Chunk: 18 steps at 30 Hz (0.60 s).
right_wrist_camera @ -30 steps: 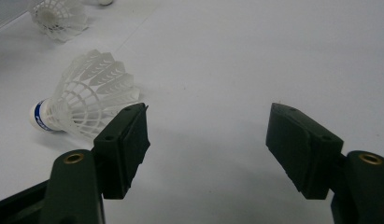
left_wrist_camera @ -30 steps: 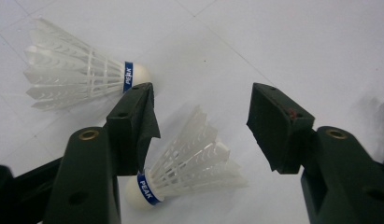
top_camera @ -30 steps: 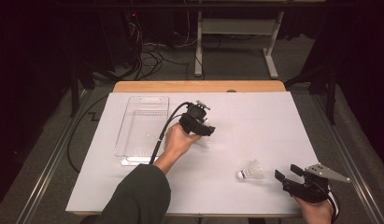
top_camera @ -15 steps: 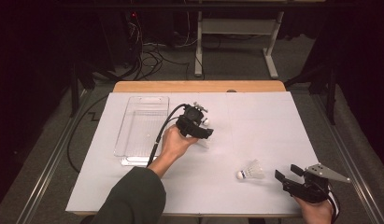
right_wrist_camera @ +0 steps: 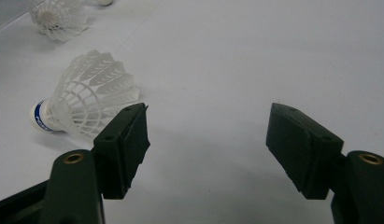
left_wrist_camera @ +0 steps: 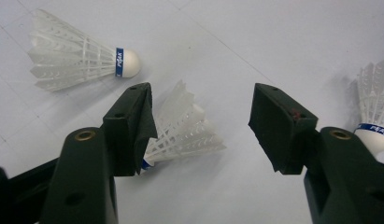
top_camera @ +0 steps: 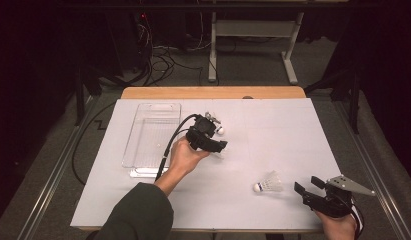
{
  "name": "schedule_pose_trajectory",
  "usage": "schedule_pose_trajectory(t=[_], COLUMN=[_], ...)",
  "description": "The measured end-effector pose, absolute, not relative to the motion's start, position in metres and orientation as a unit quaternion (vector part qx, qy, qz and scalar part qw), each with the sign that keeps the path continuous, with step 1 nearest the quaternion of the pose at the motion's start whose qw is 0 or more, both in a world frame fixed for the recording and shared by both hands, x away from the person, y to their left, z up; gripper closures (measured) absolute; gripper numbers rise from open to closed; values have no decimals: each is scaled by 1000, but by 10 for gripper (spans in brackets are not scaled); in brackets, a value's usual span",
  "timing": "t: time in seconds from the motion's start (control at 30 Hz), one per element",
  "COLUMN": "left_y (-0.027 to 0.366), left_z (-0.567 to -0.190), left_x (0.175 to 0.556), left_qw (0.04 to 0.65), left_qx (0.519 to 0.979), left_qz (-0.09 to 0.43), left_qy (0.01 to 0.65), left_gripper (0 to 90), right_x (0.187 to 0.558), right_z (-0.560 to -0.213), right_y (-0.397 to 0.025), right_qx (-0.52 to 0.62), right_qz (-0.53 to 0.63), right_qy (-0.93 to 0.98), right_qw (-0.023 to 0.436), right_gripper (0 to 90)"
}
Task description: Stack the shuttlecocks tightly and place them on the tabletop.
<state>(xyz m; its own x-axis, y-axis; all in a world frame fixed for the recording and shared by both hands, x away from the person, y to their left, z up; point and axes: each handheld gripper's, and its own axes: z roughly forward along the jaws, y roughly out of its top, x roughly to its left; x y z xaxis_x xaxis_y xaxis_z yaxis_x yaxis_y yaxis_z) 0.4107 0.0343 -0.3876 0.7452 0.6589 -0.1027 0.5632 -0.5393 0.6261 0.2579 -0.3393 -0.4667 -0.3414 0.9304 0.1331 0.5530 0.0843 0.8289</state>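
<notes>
Left gripper view: left gripper (left_wrist_camera: 203, 126) released, jaws spread wide above a shuttlecock (left_wrist_camera: 182, 128) lying on the bench (left_wrist_camera: 273, 42), close against one jaw. Right gripper (right_wrist_camera: 206, 140) also released, another shuttlecock (right_wrist_camera: 87, 105) just beside it.

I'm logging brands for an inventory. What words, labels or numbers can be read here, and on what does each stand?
"PEAR", cut off at the picture's edge: blue band of the white feather shuttlecock at the right edge.
Blue band of the white feather shuttlecock at upper left: white print, too blurred to read.
Blue band of the white feather shuttlecock by the right tongs: print too blurred to read.
</notes>
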Motion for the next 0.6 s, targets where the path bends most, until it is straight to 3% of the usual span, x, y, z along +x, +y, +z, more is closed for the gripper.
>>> schedule_pose_trajectory(t=[0.6], left_y=[44], left_z=[-391], left_x=[402], left_qw=[327], left_qx=[873], left_qz=[66], left_qy=[356], left_gripper=[396], right_x=[258], right_z=[-467], right_y=[-339], right_qx=[527], right_qz=[422], right_qy=[702], right_qw=[224], right_gripper=[304])
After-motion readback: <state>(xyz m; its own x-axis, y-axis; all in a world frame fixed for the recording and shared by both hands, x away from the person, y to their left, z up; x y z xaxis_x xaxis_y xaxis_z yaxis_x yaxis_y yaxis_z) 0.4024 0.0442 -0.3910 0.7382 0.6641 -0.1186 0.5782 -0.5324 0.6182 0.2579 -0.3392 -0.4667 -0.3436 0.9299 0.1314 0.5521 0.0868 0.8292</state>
